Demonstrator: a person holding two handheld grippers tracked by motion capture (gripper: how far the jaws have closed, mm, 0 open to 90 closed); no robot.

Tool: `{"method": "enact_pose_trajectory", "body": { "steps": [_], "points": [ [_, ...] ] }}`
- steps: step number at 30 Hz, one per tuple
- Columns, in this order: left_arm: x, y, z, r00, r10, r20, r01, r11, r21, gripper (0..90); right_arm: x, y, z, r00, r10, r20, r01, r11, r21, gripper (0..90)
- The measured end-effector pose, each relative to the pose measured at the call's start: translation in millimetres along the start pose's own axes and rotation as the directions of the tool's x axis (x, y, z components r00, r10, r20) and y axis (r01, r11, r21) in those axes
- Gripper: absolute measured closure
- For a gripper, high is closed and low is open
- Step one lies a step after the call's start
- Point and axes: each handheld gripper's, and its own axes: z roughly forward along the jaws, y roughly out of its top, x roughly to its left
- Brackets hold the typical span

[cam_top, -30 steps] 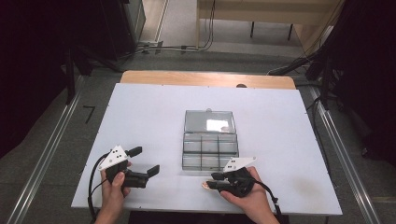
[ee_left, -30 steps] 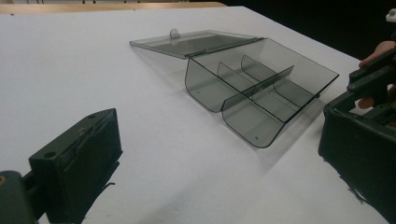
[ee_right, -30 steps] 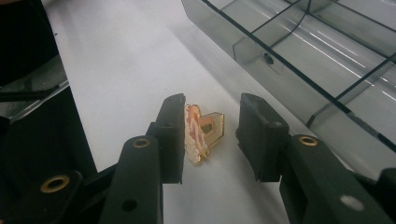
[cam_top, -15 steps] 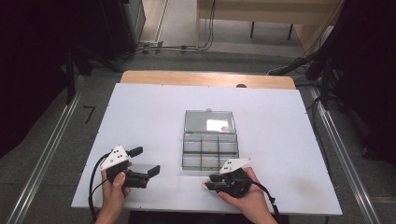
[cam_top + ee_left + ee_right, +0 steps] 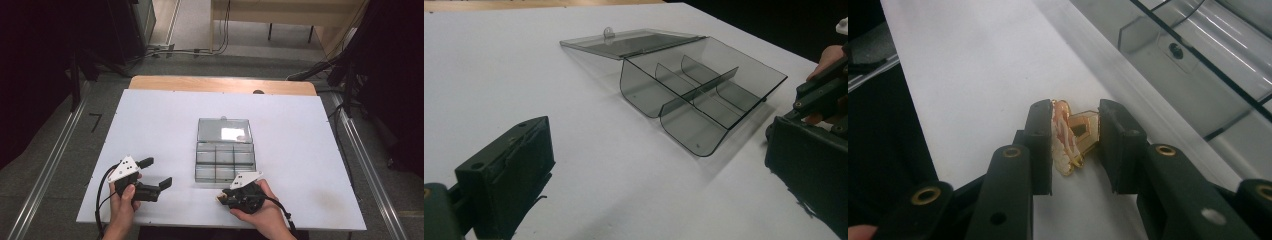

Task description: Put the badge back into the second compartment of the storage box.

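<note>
Small gold-and-pink trinket (image 5: 1071,137): sitting on the white table (image 5: 150,125), right between the right gripper's jaws, just in front of the near edge of the box
Right gripper (image 5: 1075,135): jaws just been closing in; one pad against the trinket, other side showing a sliver of gap, so no clamp yet
Smoky clear plastic compartment box (image 5: 223,160): mid-table, lid flipped open flat behind it
Left gripper (image 5: 154,173): off to the left of the box, jaws wide apart, holding nothing
</note>
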Motion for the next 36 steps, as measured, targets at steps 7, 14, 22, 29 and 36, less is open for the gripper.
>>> {"method": "enact_pose_trajectory", "body": {
  "steps": [7,14,22,29,36],
  "points": [
    [-0.9,0.4,1.1,1.0,0.006,0.001,-0.006,1.0,0.005,0.0,3.8,-0.8,-0.5,0.9997,-0.018,0.017,0.018,1.0,-0.008,68.4],
    [0.2,0.5,0.8,1.0,0.004,0.001,-0.004,1.0,0.002,0.0,2.9,-2.6,-5.2,0.9994,-0.032,-0.012,0.032,0.999,-0.03,77.4],
    [1.1,0.6,-0.3,1.0,0.002,-0.002,-0.002,1.0,0.001,0.0,4.4,-4.6,-1.6,0.9982,-0.052,-0.029,0.052,0.999,-0.008,79.1],
    [0.9,0.6,0.1,1.0,0.0,-0.001,0.0,1.0,0.002,0.0,6.5,-3.8,-1.6,0.9958,-0.054,-0.074,0.054,0.999,-0.005,85.4],
    [1.1,0.7,-0.6,1.0,0.003,-0.004,-0.003,1.0,0.0,0.0,5.6,-3.1,-3.2,0.9957,-0.049,-0.078,0.047,0.999,-0.023,87.0]
  ]
}}
